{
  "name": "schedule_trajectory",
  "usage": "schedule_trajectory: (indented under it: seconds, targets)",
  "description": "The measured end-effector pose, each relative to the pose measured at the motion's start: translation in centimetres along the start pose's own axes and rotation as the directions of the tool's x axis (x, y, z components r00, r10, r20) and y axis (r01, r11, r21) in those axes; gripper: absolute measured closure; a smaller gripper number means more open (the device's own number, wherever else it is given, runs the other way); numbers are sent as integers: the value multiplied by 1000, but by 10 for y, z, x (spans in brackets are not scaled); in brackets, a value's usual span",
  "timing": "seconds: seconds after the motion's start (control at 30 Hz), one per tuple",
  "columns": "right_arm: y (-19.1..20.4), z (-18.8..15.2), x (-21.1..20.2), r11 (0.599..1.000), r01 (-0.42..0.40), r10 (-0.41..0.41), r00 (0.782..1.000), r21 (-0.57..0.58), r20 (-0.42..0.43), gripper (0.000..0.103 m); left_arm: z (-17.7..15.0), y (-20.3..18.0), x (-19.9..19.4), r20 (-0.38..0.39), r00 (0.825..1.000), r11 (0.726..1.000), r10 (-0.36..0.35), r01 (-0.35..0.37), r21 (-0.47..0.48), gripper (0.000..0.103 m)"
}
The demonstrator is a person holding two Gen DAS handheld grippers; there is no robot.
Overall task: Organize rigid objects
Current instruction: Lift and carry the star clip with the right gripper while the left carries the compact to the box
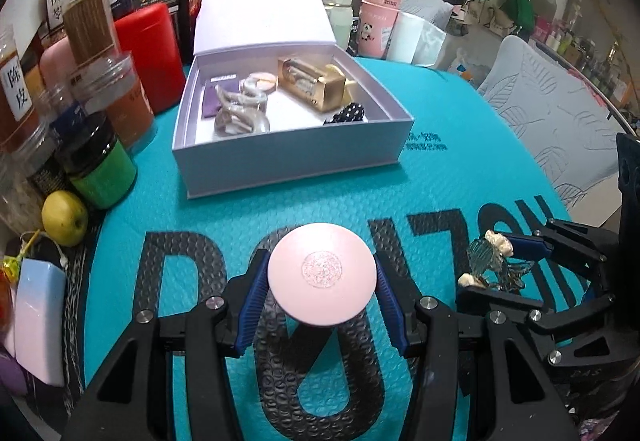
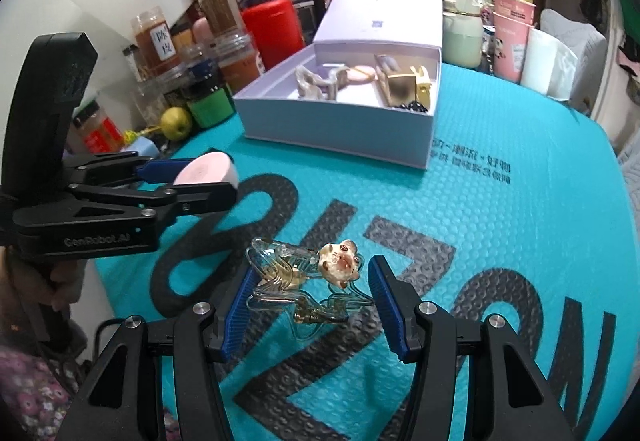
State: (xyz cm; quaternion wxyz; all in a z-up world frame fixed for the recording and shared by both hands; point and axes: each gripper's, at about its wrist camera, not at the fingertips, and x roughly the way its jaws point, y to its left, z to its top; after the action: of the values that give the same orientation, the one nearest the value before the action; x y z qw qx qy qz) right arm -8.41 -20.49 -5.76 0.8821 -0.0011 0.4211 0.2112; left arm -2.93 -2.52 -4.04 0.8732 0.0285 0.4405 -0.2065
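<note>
My left gripper (image 1: pixel 322 287) is shut on a round pink compact (image 1: pixel 322 275), held flat above the teal mat (image 1: pixel 280 209); the right wrist view shows it side-on as the pink compact (image 2: pixel 208 168) in the left gripper (image 2: pixel 218 177). My right gripper (image 2: pixel 310 291) is shut on a clear hair claw clip with a small animal charm (image 2: pixel 304 277), also seen as the clip (image 1: pixel 490 261) in the right gripper (image 1: pixel 486 261). Beyond both stands an open lilac box (image 1: pixel 288 157) holding hair clips (image 1: pixel 240 109), a gold case (image 1: pixel 312 81) and a black polka-dot item (image 1: pixel 350 113).
Jars and a red canister (image 1: pixel 148 57) crowd the left edge, with a yellow-green apple (image 1: pixel 64 218) and a pastel block (image 1: pixel 38 321) nearer. Pink cups (image 1: pixel 378 21) and a white bottle (image 1: pixel 340 9) stand behind the box. A person's hand (image 2: pixel 60 281) grips the left tool.
</note>
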Motion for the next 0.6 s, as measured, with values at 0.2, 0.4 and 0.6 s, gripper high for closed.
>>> schedule_trajectory:
  seconds: [0.2,0.4,0.6]
  targets:
    - [2,15,-8,998,-60,60,998,-2,13,48,13,-2,-6,13,1000,1000,-5,4,18,52]
    - [2,30,-12,997,-73,73,997,-8,21,48,28,-2,-12,30,1000,999,3,-4,41,52]
    - [-4,47,-16,997,-81,81,996,-16,29,48,43,0,-16,49,999,999,-14,11,48,52]
